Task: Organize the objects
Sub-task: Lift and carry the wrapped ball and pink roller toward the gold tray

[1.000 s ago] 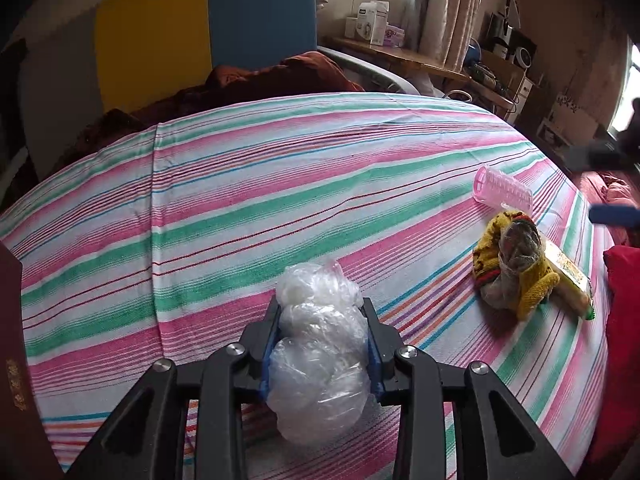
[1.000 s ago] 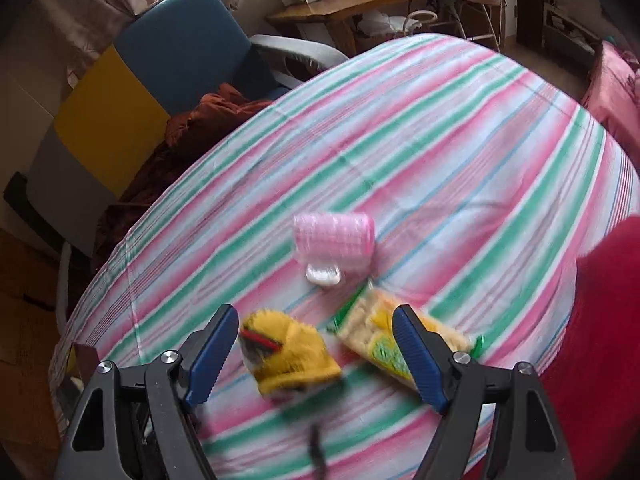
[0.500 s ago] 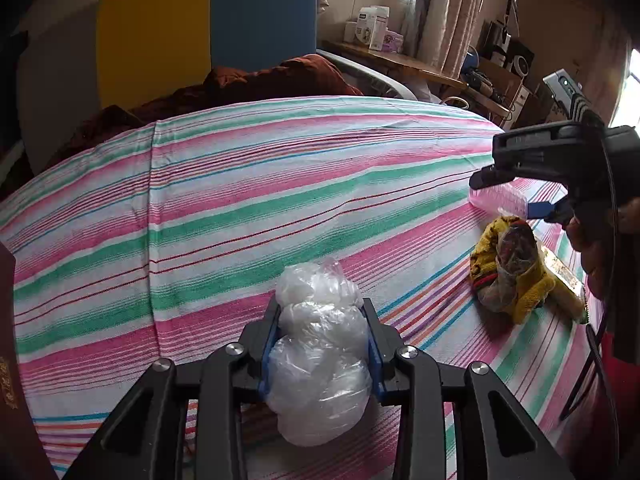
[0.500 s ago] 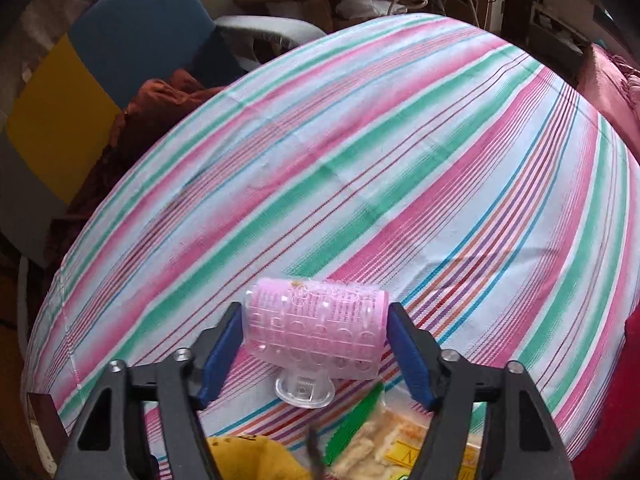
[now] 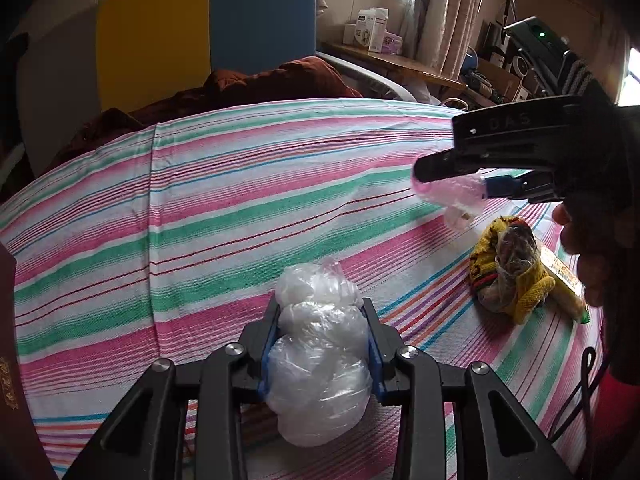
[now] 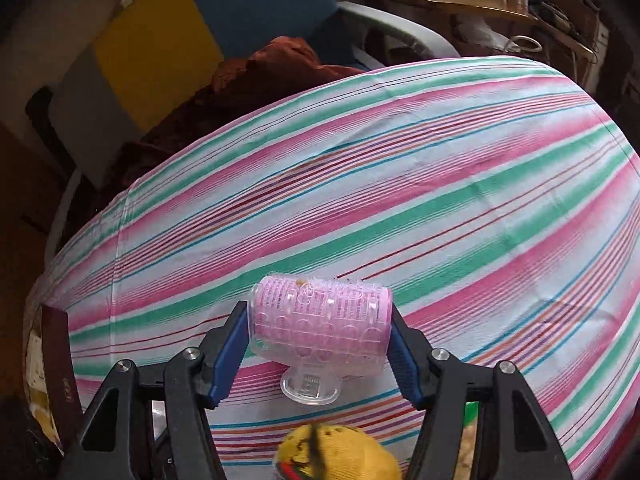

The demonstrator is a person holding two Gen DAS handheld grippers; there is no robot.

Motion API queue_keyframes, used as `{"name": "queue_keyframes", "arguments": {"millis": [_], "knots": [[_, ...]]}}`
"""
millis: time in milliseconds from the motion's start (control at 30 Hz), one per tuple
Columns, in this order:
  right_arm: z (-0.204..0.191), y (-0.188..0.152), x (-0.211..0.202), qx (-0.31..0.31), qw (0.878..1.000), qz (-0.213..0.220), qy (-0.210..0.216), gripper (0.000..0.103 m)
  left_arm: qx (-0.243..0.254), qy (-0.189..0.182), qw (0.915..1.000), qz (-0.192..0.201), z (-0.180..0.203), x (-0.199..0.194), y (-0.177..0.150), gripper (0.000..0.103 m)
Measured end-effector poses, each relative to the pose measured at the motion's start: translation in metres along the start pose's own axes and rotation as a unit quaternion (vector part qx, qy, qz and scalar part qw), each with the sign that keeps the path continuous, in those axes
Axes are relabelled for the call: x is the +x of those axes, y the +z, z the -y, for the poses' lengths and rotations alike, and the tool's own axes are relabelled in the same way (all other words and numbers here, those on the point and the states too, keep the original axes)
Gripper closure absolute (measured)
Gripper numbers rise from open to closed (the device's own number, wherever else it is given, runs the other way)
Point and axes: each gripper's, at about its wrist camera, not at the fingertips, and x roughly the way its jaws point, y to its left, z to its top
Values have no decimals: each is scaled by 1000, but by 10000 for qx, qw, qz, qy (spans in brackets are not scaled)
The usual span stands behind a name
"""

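Over the striped table (image 5: 224, 200), the left gripper (image 5: 320, 336) clamps its jaws on a crumpled clear plastic bag (image 5: 318, 356); the right gripper (image 6: 320, 344) grips a pink roller (image 6: 320, 332) aloft, above the yellow glove (image 5: 508, 276).

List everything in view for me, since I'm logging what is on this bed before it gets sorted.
clear plastic bag bundle: one, whitish clear, between the left gripper's fingers, low over the sheet
pink hair roller: one, pink in a clear case, held in the right gripper above the sheet
yellow knit glove: one, yellow with a dark bundle tucked in it, on the sheet at right
snack packet: one, yellow and green, beside the glove
striped bedsheet: one, pink, green and white, covering the bed
maroon booklet: one, dark red, at the left edge
rust-brown cloth: one, heaped beyond the bed
chair: one, yellow and blue back
left gripper: one, black, blue pads
right gripper: one, black, blue pads
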Motion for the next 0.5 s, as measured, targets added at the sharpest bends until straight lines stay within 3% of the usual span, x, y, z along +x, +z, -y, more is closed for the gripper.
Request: {"name": "queue_keyframes", "arguments": {"millis": [200,367,500], "knots": [[-23,-3,7,-457,9973,-97,564,38,-105,-111,9999,-12,-4,-3,1,68],[-51,-15,20,-1182,9922,-222,325,38,-141,65,9999,-58,-7,-14,-4,69],[-57,-11,26,-1335,9903,-240,284,38,-212,156,9995,-170,-10,-30,-6,69]]}}
